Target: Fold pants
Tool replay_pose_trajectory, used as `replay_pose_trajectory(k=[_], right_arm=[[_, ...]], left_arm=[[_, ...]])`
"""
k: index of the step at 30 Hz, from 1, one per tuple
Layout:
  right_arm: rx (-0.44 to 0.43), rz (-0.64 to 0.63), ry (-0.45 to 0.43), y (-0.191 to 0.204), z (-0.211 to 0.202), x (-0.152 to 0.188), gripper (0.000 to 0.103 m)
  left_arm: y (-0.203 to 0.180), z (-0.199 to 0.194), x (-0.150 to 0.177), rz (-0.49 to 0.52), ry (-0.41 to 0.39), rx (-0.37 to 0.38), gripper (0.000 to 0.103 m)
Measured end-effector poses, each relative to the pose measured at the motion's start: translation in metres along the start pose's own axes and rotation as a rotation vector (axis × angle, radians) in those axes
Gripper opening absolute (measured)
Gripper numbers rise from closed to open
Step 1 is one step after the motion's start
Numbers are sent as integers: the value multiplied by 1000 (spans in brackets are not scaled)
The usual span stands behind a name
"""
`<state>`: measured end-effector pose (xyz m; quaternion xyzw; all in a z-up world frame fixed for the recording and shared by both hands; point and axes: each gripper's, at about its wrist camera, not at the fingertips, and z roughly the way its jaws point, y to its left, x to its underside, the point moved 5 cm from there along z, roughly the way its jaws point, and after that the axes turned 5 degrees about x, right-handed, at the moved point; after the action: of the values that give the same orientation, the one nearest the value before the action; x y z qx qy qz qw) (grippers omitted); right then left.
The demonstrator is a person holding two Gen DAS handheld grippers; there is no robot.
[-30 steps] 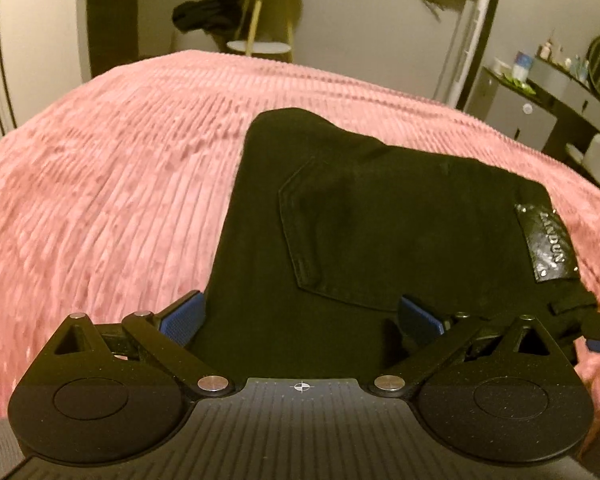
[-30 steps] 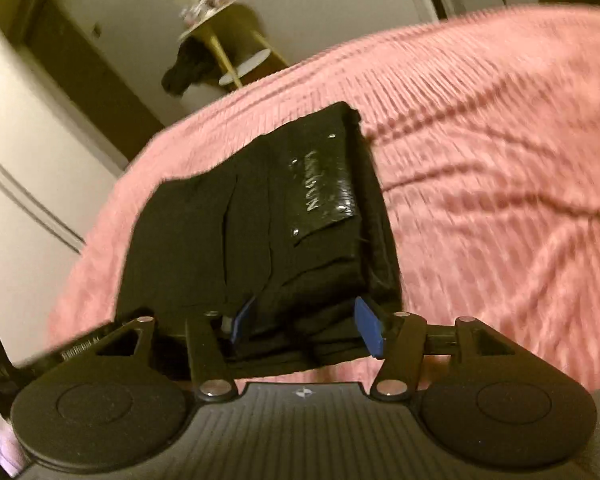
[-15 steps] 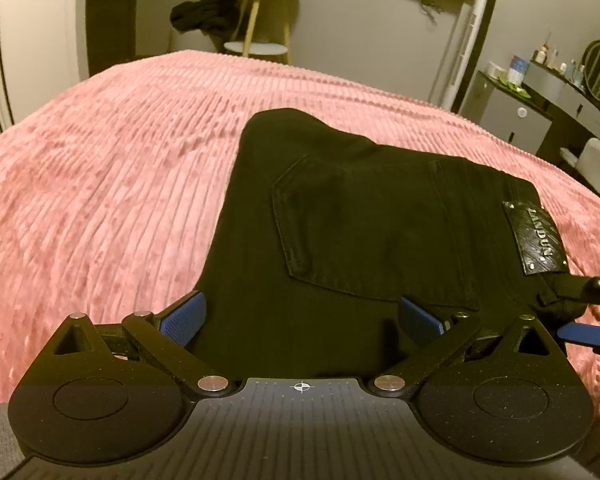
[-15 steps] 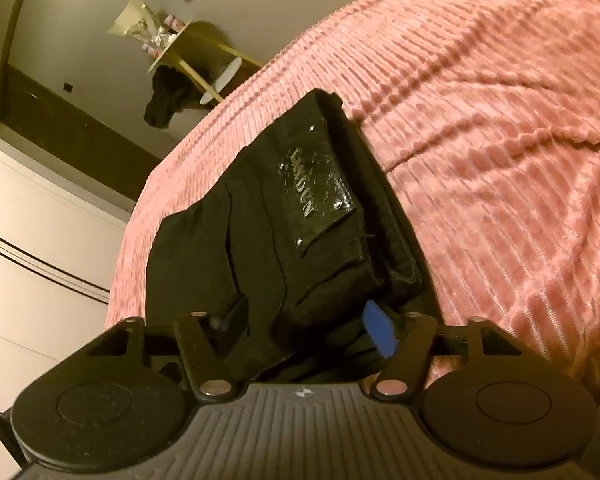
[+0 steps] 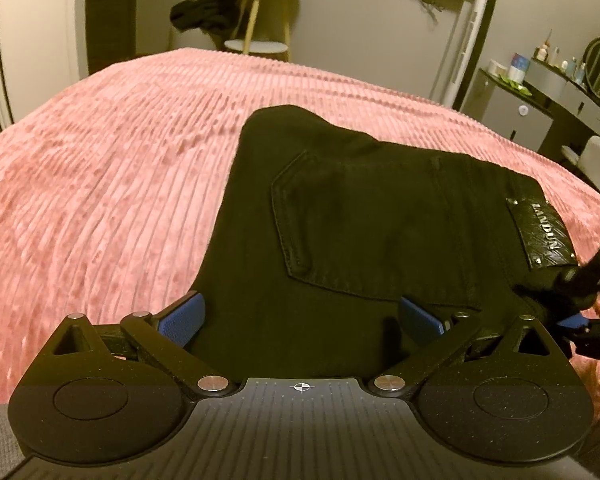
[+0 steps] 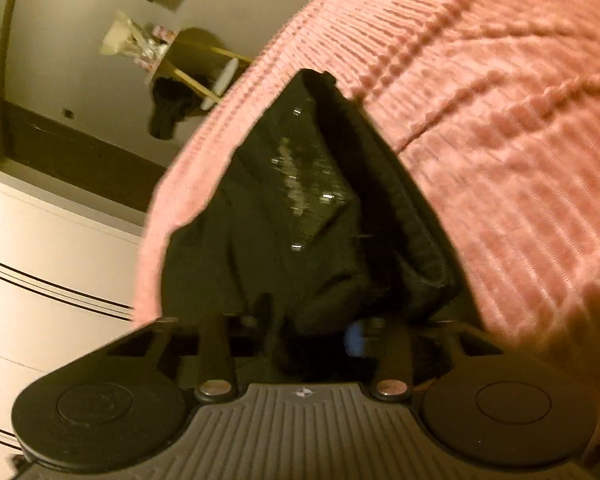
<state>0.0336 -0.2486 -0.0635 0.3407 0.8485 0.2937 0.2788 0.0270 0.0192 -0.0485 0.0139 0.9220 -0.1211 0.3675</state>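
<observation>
lying folded on a pink ribbed bedspread (image 5: 100,184), the black pants (image 5: 360,216) make a thick, squarish bundle with the seat side up. a stitched back pocket (image 5: 352,220) faces upward in the left wrist view, its seams plain against the dark denim. at the waistband corner sits a glossy black patch (image 5: 542,234) with small metal rivets at its corners; the pale letters on it read "landun". in the right wrist view the same patch (image 6: 308,184) is smeared by motion blur and its lettering cannot be read, though several stacked layers of cloth show along the bundle's edge.

the left gripper (image 5: 300,314) has its blue pads spread wide, one at either side of the near edge of the pants, not pinching the cloth. the right gripper (image 6: 312,324) has just been closing its jaws, and the near corner of the folded pants lies between them; a blue pad shows against the fabric, pinching the layers there. in the left wrist view its dark fingers (image 5: 580,280) reach in at the patch corner.
</observation>
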Motion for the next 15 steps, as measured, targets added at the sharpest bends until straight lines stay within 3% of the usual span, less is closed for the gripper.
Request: replay_pose_trajectory(k=[4, 8, 10, 13, 15], right_arm=[[64, -190, -87, 24, -18, 7, 22], [43, -246, -102, 35, -36, 12, 22], [112, -296, -86, 29, -26, 14, 22], [184, -343, -50, 14, -3, 20, 20], [200, -377, -51, 21, -4, 20, 21]], left_arm=[[6, -10, -4, -49, -59, 14, 103], [7, -17, -8, -54, -107, 15, 103], [7, -10, -6, -45, -75, -6, 103], [12, 14, 2, -31, 79, -74, 103], [13, 18, 4, -28, 93, -94, 103]])
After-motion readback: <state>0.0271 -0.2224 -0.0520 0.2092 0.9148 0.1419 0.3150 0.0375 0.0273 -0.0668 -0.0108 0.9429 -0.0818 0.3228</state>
